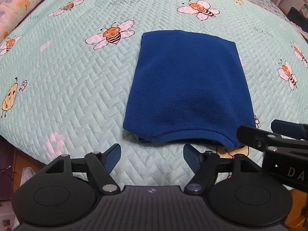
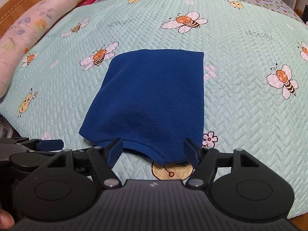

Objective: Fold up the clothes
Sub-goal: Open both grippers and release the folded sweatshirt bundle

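Blue garment (image 1: 184,88) lies on the bed's quilt (image 1: 73,80) as a compact rectangle, several layers thick, with a ribbed hem at the edge closest to both tools. It sits straight ahead of the fingers and a little past their tips. The left gripper (image 1: 152,156) has its fingers spread wide and holds nothing; the right gripper (image 2: 153,150) is spread just as wide and is empty too, with the hem's corner seen between its tips. The cloth already looks folded, so this scene fits either a finished fold or a pause before one more fold. If another fold is wanted, it seems wise to take the two hem corners together, so that the inner layers peeking out under the hem do not slip. Beyond the fingers and to both sides the quilt is free, with much room to lift. A floral pillow (image 2: 28,30) lies far ahead on the left, and the bed's edge is just under the tools.
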The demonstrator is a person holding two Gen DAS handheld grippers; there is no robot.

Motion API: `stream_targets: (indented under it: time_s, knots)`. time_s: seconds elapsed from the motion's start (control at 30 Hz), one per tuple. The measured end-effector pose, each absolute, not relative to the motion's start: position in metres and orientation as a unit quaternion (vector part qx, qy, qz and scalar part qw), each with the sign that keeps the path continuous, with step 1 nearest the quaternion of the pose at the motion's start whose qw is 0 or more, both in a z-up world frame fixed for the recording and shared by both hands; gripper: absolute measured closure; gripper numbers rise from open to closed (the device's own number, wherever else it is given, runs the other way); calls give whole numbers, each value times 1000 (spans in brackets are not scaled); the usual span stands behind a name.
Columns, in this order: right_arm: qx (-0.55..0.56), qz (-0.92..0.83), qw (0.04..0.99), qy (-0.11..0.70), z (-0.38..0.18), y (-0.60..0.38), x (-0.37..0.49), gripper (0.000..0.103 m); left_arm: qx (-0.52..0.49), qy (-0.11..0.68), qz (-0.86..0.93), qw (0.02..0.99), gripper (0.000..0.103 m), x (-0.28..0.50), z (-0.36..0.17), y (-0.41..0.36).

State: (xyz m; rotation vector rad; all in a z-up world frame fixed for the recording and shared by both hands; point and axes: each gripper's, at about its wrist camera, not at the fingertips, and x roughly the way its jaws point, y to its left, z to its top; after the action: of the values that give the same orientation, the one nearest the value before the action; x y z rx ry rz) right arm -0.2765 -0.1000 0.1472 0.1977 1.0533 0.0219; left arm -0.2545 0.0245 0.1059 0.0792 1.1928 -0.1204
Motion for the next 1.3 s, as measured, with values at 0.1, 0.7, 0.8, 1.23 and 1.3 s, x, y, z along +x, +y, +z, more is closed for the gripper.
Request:
stream_targets:
  time_s: [0.1,0.7,0.8,1.23,1.3]
  knots:
    - [96,14,859,503,146,-103,-277,33,33,567,-51,822,29,-256,104,21]
    - [102,44,858,502,135,-119,-274,33,16,590,-49,806,29,-265,91,0]
    - [105,46,857,502,133,-122,-272,33,18,593,-46,804,29,-263,88,-1]
    - [115,50,847,516,116,-127,-269,33,-6,615,-35,788,29,-262,72,0]
    - [115,48,847,517,114,-129,-269,33,-13,620,-36,784,29,-263,68,-1]
